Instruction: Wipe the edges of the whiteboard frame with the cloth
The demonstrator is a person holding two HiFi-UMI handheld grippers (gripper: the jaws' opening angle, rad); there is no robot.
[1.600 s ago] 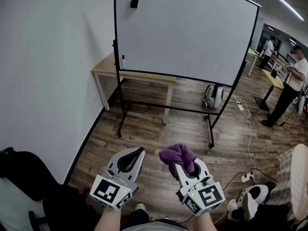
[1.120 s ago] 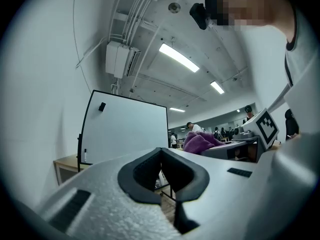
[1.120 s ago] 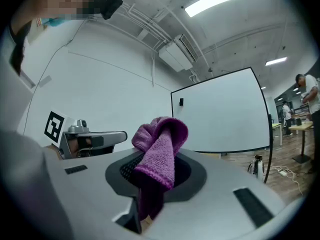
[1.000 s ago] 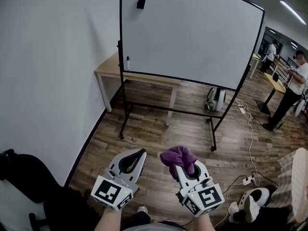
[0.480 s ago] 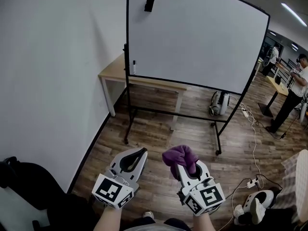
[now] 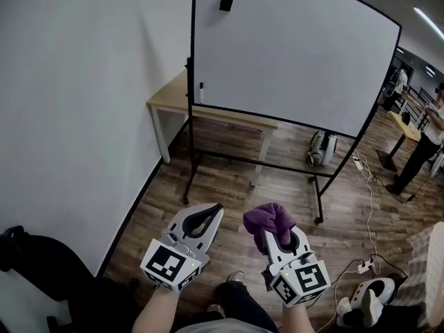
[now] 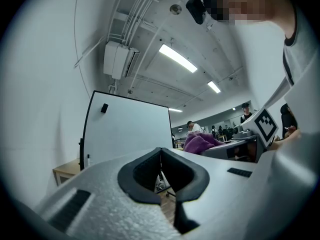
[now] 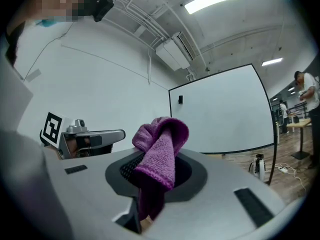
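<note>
Purple terry cloth is bunching up out of our right gripper, whose jaws are pinching its lower folds. Our left gripper is hovering beside it, jaws pressed together on nothing. Both are hanging well apart from the tall white whiteboard in its thin black frame, so we are judging the wiping not yet begun, with every edge left to do. No brand or writing is reading legibly; only square black-and-white markers are showing on the gripper cubes.

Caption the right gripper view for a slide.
Right gripper clamps a purple cloth, with the whiteboard standing ahead, not yet touched.
</note>
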